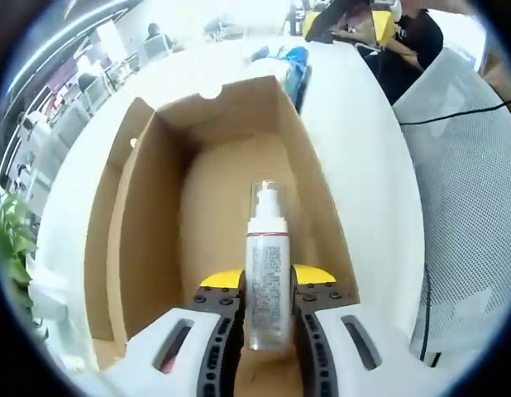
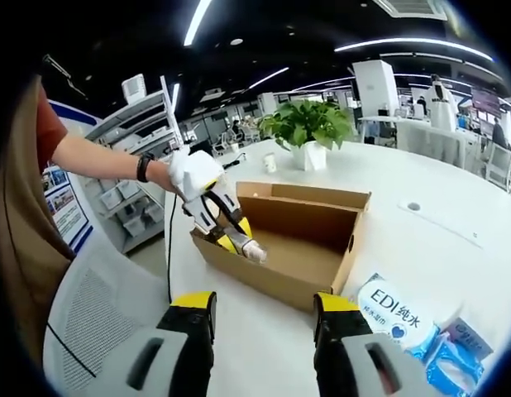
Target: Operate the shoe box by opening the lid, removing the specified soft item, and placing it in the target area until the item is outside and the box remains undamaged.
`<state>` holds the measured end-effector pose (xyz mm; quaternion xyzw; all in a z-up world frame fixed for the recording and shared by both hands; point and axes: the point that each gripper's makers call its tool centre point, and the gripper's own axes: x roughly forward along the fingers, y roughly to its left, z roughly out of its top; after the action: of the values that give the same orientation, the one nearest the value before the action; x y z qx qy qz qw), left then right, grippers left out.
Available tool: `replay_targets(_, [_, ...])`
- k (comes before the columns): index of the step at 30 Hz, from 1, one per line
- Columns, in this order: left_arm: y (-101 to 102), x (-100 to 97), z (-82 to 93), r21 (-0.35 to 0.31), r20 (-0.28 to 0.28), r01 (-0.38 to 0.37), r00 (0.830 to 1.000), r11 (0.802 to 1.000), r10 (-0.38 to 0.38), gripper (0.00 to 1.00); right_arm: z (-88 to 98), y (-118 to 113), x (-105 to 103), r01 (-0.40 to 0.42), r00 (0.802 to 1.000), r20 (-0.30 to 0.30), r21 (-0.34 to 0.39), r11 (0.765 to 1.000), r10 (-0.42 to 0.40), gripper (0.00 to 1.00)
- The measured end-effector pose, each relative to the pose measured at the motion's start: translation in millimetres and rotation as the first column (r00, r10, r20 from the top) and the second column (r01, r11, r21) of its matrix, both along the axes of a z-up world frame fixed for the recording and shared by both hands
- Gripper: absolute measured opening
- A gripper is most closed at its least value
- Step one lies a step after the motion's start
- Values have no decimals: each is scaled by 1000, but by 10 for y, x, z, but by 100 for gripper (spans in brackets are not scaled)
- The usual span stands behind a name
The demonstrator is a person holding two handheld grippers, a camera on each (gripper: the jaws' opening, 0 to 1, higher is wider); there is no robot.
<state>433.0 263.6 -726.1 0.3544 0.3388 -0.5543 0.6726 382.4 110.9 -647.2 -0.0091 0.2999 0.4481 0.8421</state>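
Left gripper (image 1: 268, 289) clamping pump bottle (image 1: 268, 273) inside shoe box (image 1: 140, 207); lifting straight up avoids walls. Right gripper (image 2: 264, 310) hovering wide, empty.

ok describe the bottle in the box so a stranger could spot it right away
Find the open cardboard box on the white table. Inside it, the left gripper clamps a slim clear pump bottle: capped, with a white label and a red band, the box's lone item.

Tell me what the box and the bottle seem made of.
Box: looks like plain brown cardboard, matte, with folded flaps and raw edges. Bottle: apparently clear, glossy plastic with a white pump under a see-through cap and a printed label; glass can't be ruled out. The left gripper is shut on it.
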Motion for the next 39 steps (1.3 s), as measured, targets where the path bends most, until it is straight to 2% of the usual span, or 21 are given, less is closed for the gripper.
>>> replay_targets(4, [-124, -4, 151, -36, 9, 19, 1000, 999, -19, 19, 14, 31, 29, -10, 1000, 7, -2, 1000, 10, 45])
replay_targets(14, [-394, -69, 415, -62, 51, 111, 993, 992, -108, 19, 33, 100, 80, -34, 999, 23, -8, 999, 35, 45])
replay_targets(25, [-751, -246, 737, -114, 74, 217, 975, 970, -210, 19, 94, 217, 103, -79, 995, 54, -18, 997, 80, 46])
replay_targets(32, [-914, -392, 848, -144, 38, 276, 961, 950, -274, 19, 132, 329, 65, -146, 984, 93, -51, 988, 150, 46])
replay_targets(39, [-987, -514, 953, -202, -24, 292, 953, 935, -303, 19, 167, 431, -3, -202, 971, 119, -57, 978, 208, 44])
